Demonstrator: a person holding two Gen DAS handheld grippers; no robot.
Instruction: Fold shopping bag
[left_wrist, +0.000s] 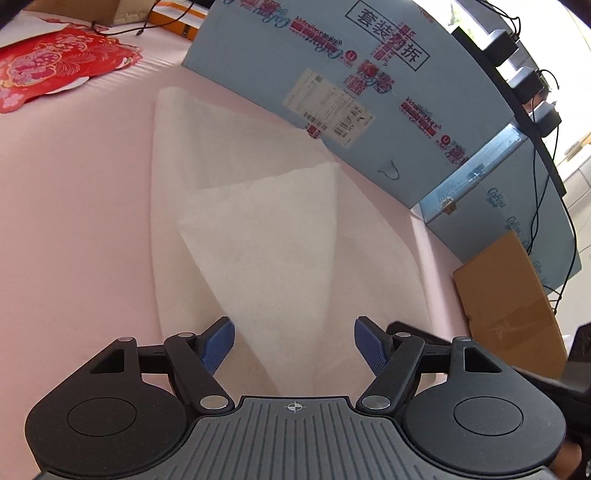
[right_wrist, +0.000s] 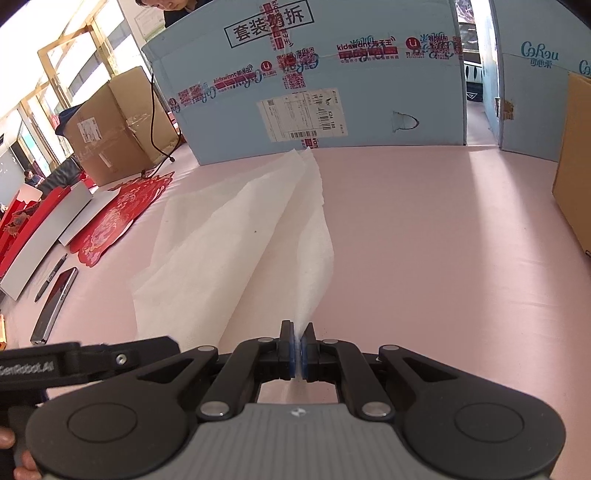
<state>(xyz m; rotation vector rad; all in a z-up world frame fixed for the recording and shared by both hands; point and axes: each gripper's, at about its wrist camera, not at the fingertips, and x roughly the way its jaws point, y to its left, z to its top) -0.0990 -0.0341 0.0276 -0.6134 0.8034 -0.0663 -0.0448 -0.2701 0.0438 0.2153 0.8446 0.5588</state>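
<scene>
A thin white shopping bag (left_wrist: 266, 236) lies spread on the pink tabletop, one part folded over into a pointed flap. My left gripper (left_wrist: 294, 345) hovers open over the bag's near end, its blue pads (left_wrist: 218, 345) wide apart with nothing between them. In the right wrist view the same white bag (right_wrist: 236, 236) stretches away toward the blue box. My right gripper (right_wrist: 298, 349) is shut on the bag's near edge, which rises in a ridge from the pinched pads. The left gripper's black body (right_wrist: 85, 360) shows at lower left.
A large blue carton (left_wrist: 354, 74) stands behind the bag, also the blue carton (right_wrist: 314, 74). A brown cardboard box (left_wrist: 506, 299) is at the right. Red paper cutouts (left_wrist: 48, 70) lie at the left, with a phone (right_wrist: 55, 302) and pen (right_wrist: 51, 277).
</scene>
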